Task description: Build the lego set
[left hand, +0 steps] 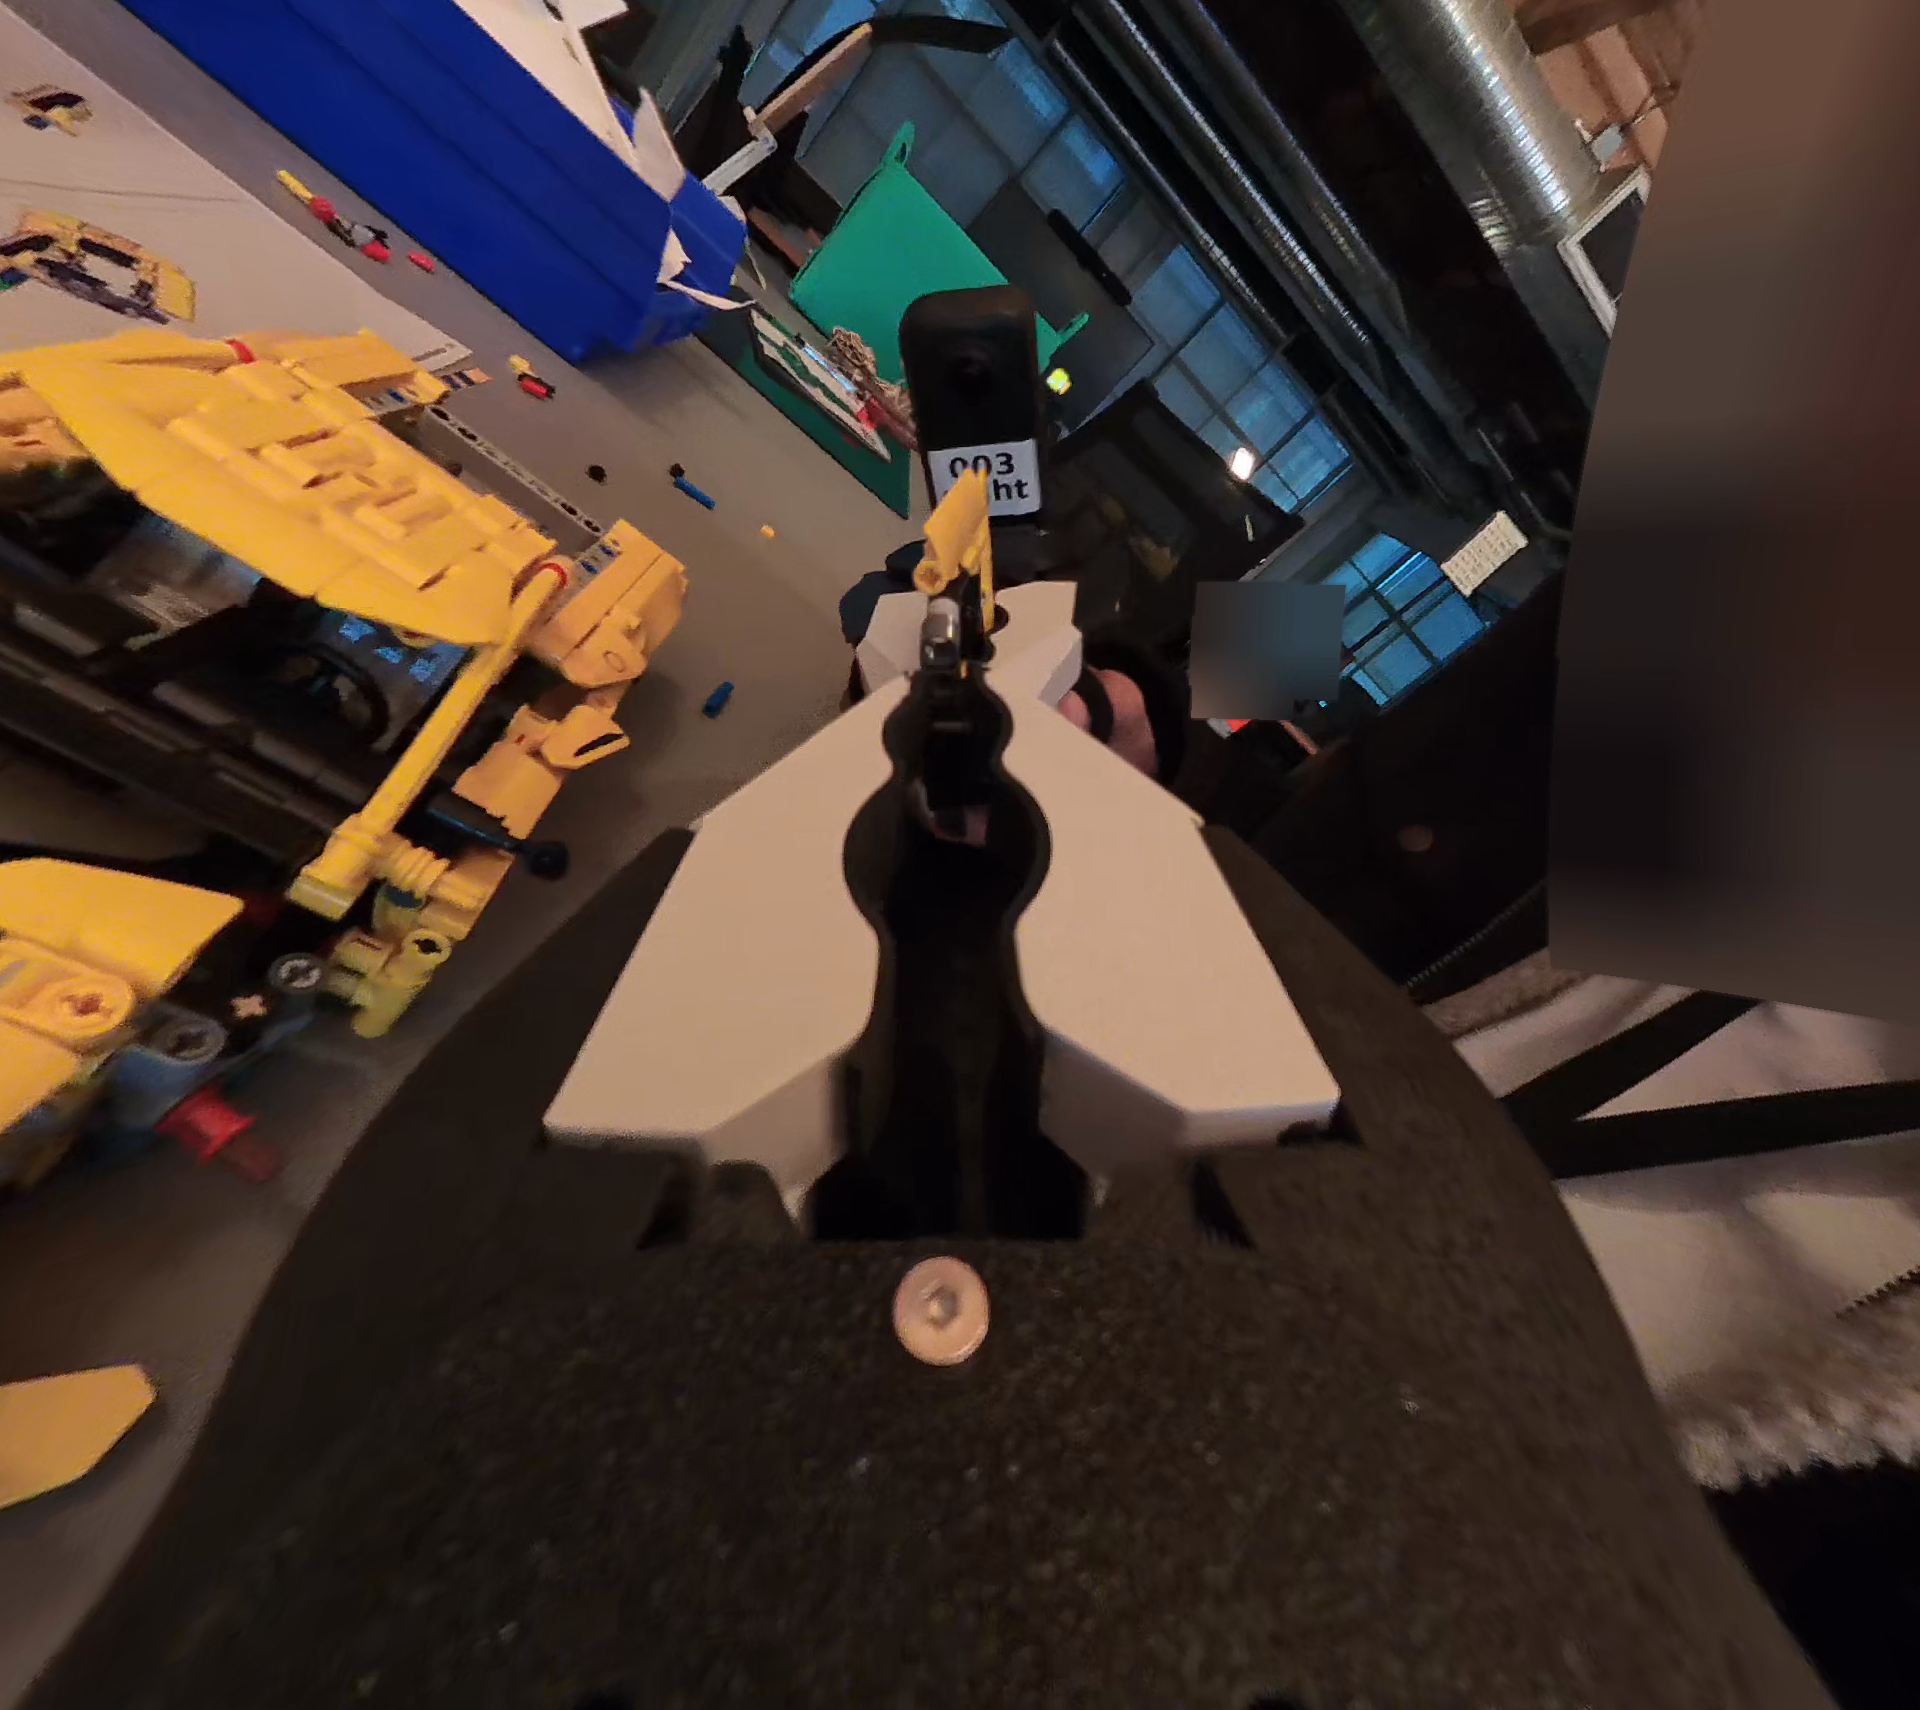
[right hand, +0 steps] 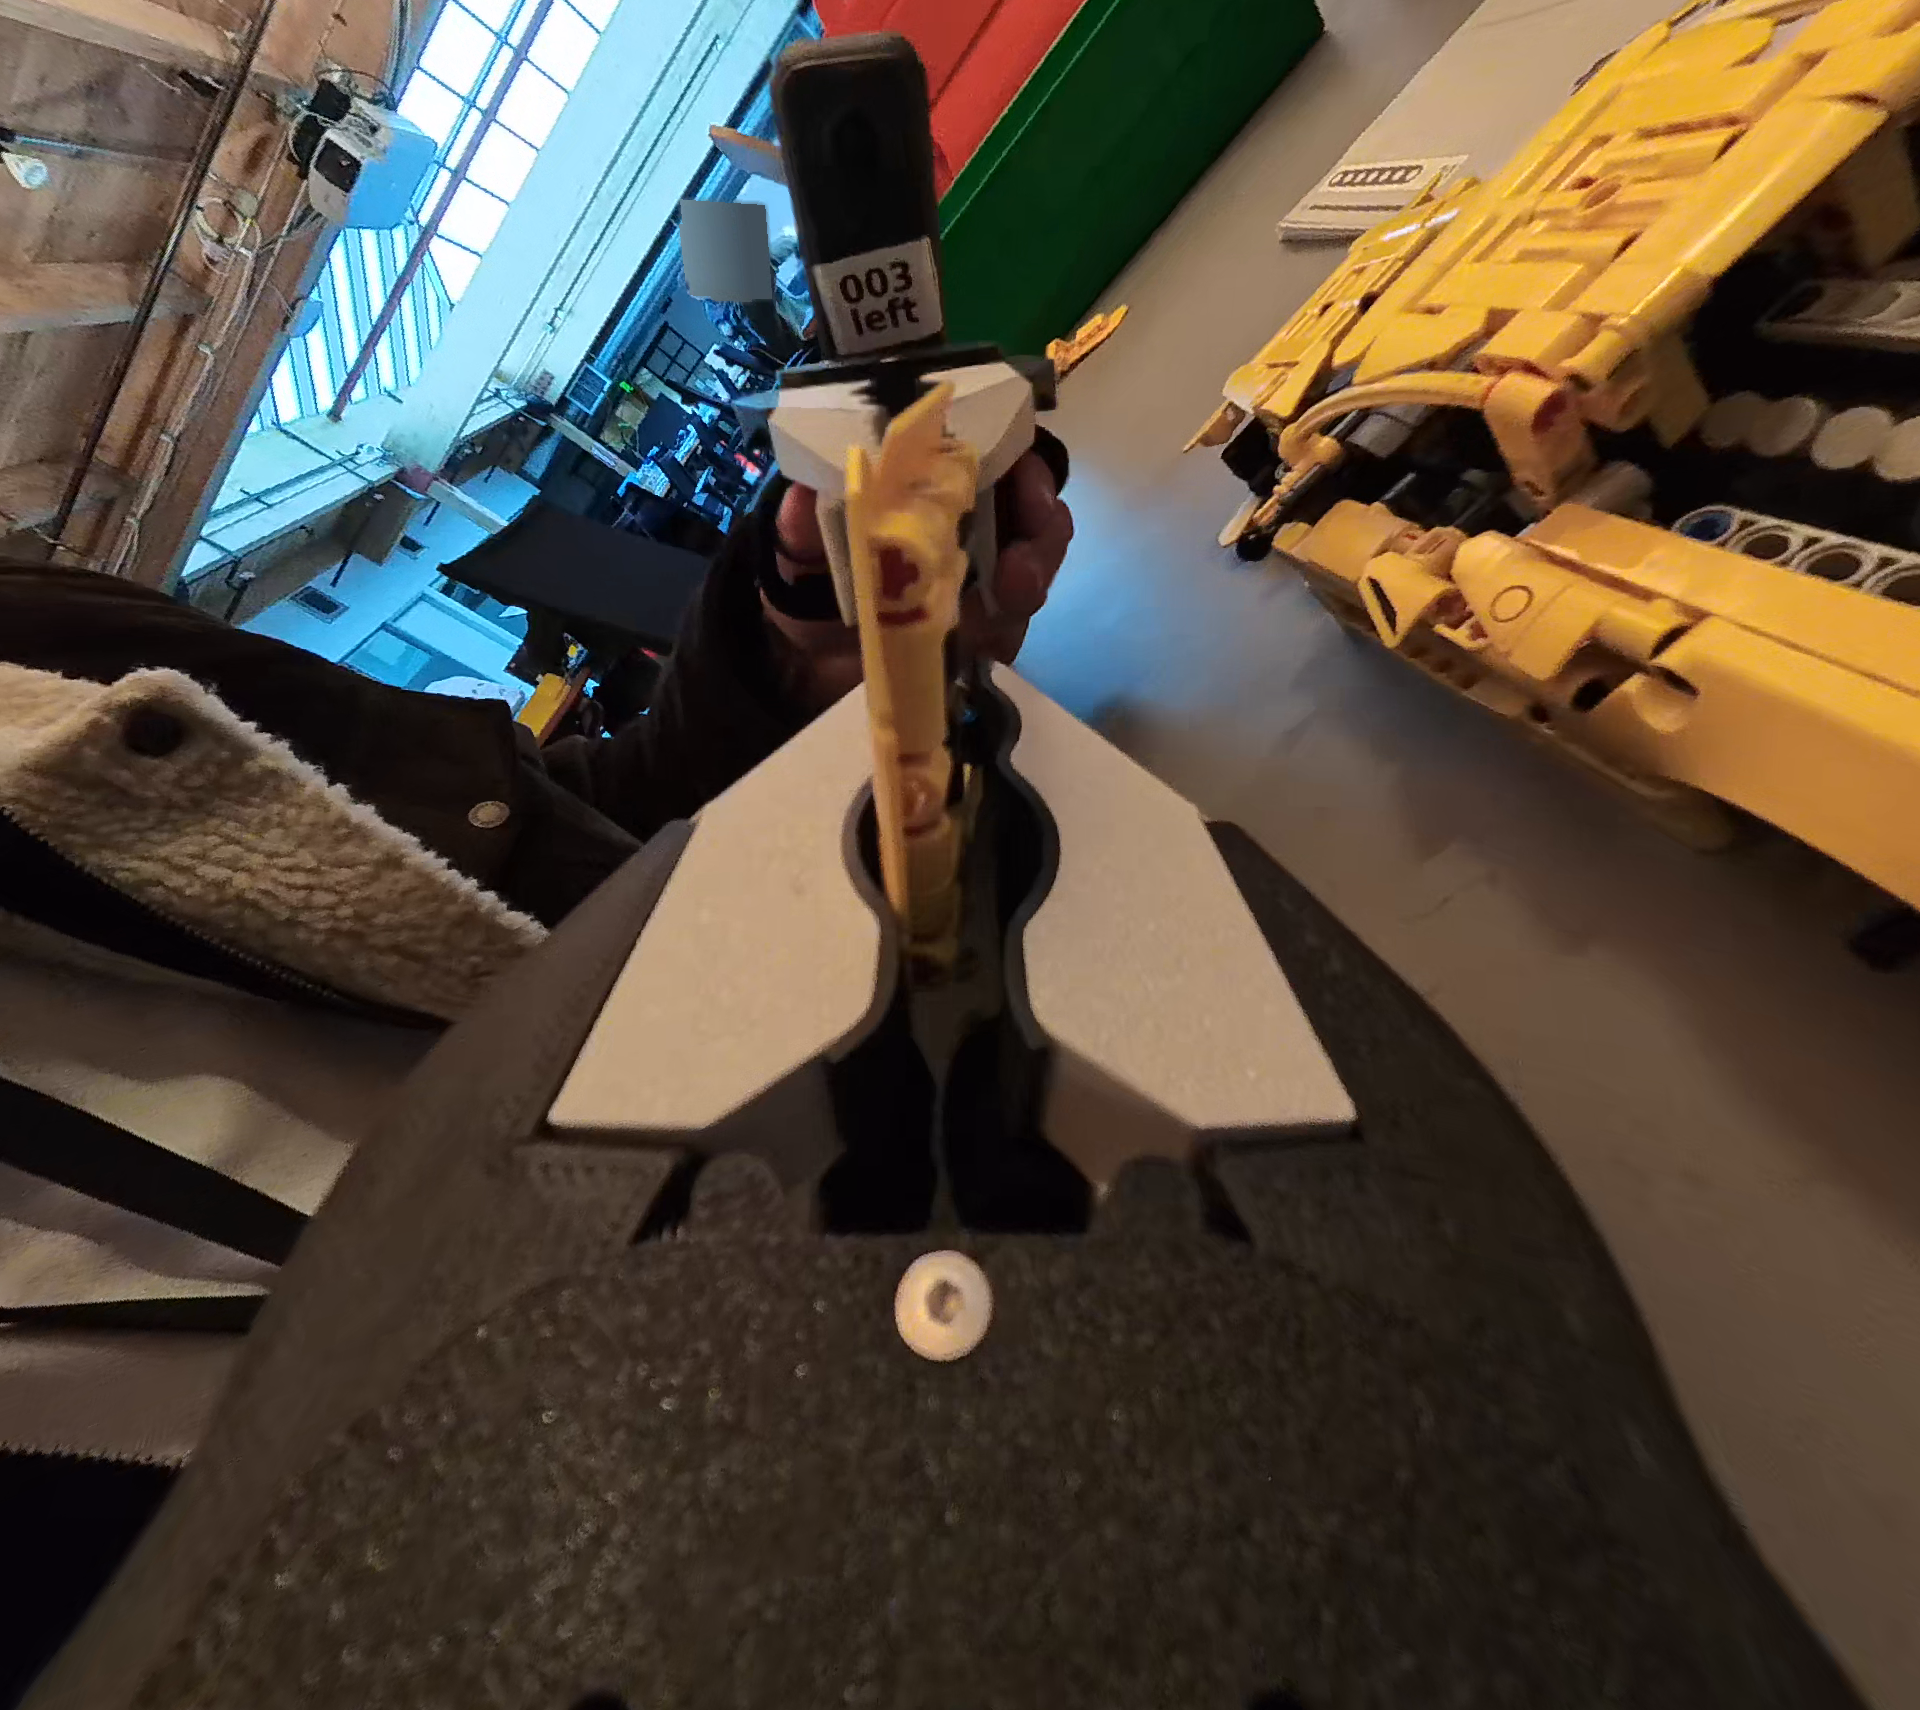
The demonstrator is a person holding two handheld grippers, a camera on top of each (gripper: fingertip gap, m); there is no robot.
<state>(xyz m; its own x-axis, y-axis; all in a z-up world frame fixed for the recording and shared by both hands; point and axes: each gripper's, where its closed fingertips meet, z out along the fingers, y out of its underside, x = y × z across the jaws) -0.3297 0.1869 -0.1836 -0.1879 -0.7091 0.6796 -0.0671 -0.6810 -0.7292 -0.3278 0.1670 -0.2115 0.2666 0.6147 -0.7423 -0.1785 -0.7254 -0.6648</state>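
Tongs face each other above worktop [right hand: 1351, 829]. Right tongs [right hand: 940, 813] clamped on long yellow lego piece [right hand: 914, 621]; left tongs [left hand: 951, 704] nipped on small dark-and-silver part [left hand: 942, 637] at same piece's far end. Big yellow lego model [left hand: 343, 497] lies on worktop beside them.

Left tool [left hand: 951, 704]: two pale grey, faceted wedge-shaped fingers [left hand: 748, 985] on a coarse black, grainy body, with one round silver socket-head screw [left hand: 940, 1310] at lower centre. Right tool [right hand: 940, 787]: same pale grey fingers [right hand: 727, 985] and black textured body, its screw white [right hand: 942, 1304]. Each tool carries an upright black capsule-shaped camera [right hand: 857, 195] bearing a small white label. At left of the right wrist view, a dark jacket with cream fleece lining [right hand: 239, 829] and metal snaps.
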